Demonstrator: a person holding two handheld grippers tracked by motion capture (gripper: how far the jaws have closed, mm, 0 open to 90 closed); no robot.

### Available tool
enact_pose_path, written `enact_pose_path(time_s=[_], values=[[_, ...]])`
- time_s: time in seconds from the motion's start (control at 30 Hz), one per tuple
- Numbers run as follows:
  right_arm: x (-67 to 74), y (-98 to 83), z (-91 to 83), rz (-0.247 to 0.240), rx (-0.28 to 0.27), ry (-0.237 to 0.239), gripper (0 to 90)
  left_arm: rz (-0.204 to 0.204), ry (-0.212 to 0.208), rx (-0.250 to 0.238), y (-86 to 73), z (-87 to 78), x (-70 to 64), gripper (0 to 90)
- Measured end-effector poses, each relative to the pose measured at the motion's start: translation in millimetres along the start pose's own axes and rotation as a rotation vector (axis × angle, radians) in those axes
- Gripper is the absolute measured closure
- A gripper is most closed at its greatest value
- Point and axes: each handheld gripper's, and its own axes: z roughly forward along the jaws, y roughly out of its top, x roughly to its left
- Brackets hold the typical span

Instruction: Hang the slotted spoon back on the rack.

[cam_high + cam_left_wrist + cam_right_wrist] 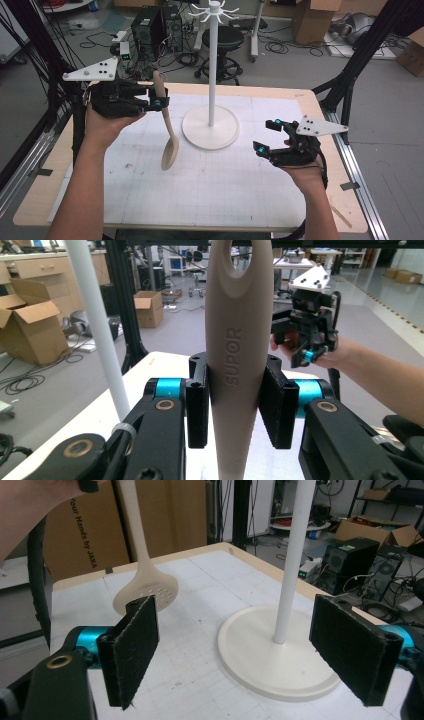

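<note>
Left gripper (159, 104), upper left of the high view: clamped on the handle of the slotted spoon (168, 131), pads pressing both flanks just below the hanging hole. Spoon hanging nearly vertical, bowl lowest, left of centre, above the white mat (215, 180) and apparently clear of it. Right gripper (266, 136), right of centre: jaws spread, nothing between them.

Hook stand (211, 75) at centre, base on the mat, hooks at top centre.

Probable step: hanging by the handle hole.

Risks:
- Grip close to the hole; pads likely to foul a hook during threading.
- Long lever below the pads; swing or slip of the smooth handle possible.
- Contact with the slim pole; tipping of the stand, unless steadied by the free gripper.
</note>
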Motion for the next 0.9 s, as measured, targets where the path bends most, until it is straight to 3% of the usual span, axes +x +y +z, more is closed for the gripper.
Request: enact_pose_path(time_s=[0.23,0.5,0.9], values=[[0.7,-1.2,1.2,-0.004,0.009,0.003,19.1,-0.012,0.004,-0.01,10.0,4.9,14.4,68.2],[0.1,-3.1,3.1,-0.002,0.011,0.014,19.1,-0.007,0.044,0.041,34.2,19.7,33.0,68.2],[-1.1,-7.7,0.9,0.013,0.013,0.016,19.2,-0.002,0.056,0.075,58.0,38.3,51.4,68.2]])
